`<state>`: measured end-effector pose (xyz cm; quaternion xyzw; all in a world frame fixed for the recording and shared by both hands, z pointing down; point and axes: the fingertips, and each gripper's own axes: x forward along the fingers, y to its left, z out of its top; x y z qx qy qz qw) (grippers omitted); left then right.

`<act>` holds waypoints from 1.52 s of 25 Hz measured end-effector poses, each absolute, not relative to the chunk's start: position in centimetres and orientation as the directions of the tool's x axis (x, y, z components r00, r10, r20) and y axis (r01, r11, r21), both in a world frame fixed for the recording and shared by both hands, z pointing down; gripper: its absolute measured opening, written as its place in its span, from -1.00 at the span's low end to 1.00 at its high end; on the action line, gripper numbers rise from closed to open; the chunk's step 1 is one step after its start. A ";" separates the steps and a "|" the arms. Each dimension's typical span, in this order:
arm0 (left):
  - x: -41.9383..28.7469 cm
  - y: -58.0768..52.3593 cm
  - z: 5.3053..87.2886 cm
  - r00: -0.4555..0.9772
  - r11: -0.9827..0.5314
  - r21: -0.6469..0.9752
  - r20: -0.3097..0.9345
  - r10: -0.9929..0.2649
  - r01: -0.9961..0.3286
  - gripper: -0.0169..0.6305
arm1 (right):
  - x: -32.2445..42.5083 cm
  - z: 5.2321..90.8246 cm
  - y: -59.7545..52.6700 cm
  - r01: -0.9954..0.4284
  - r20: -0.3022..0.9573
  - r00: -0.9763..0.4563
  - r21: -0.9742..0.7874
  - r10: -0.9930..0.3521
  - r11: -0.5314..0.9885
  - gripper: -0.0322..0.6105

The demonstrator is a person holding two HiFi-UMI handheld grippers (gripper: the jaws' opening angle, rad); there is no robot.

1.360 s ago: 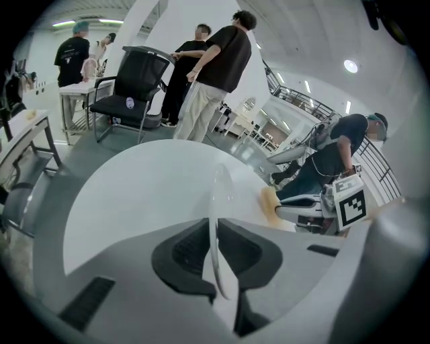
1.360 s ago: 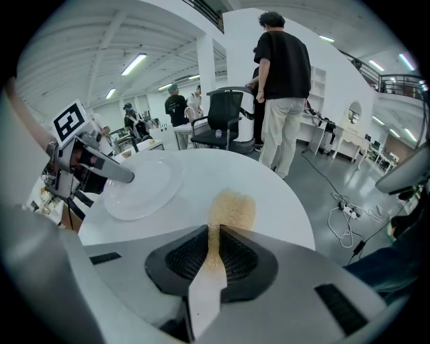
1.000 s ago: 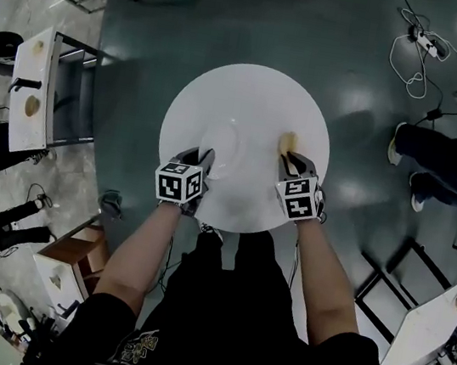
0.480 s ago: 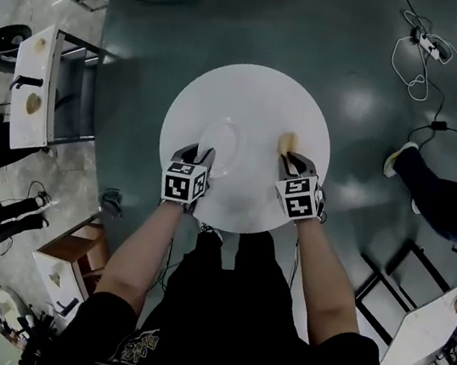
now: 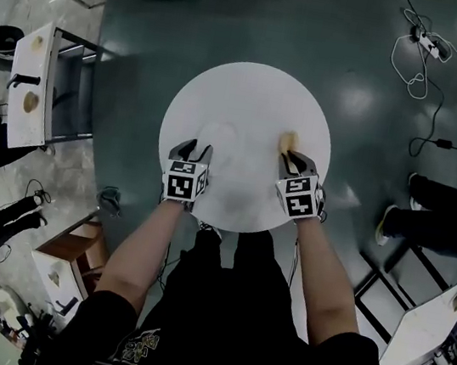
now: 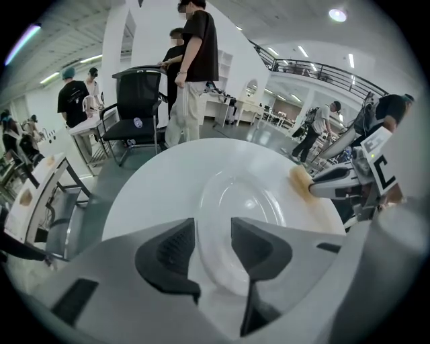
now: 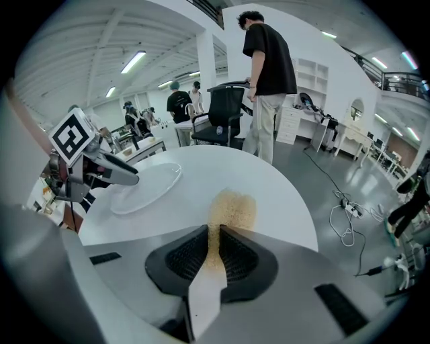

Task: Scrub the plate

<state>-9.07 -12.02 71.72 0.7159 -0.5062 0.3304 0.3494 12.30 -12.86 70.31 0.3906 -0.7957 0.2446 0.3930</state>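
Find clear plate [image 5: 217, 145] lying flat on bench [image 5: 256, 91]. Read left hand-held gripper [image 6: 213, 235] as opening at plate's near rim, with the rim between pads but unpressed. Read right hand-held gripper [image 7: 215, 245] as clamped on sponge [image 7: 232, 208], just right of plate, sponge end on bench. Judge plate loose, apt to slide under scrubbing. Pinch rim firmly first. Then carry sponge onto plate and scrub in short strokes toward held rim, keeping pressure light.

No words, numbers or brand names are legible. The left gripper's white cube [image 5: 183, 184] and the right gripper's white cube [image 5: 298, 197] bear only black square code patterns. The small round badge on the black mesh office chair [image 6: 138, 101] beyond the round white table [image 6: 168, 181] is unreadable.
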 end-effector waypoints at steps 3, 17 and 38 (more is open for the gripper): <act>-9.3 -12.3 71.1 0.263 -0.240 0.156 0.814 -0.519 -0.958 -0.45 | 12.4 70.3 -12.8 -0.815 0.817 -0.385 -0.083 -0.428 0.573 -0.71; -12.8 -10.6 65.6 0.321 -0.287 0.178 0.734 -0.598 -0.941 -0.92 | 11.8 67.1 -12.6 -0.839 0.770 -0.380 -0.054 -0.512 0.541 -0.56; -14.9 -0.9 51.2 0.498 -0.427 0.262 0.540 -0.679 -0.866 -0.93 | 6.3 50.3 -3.1 -0.900 0.525 -0.407 -0.091 -0.747 0.426 -0.83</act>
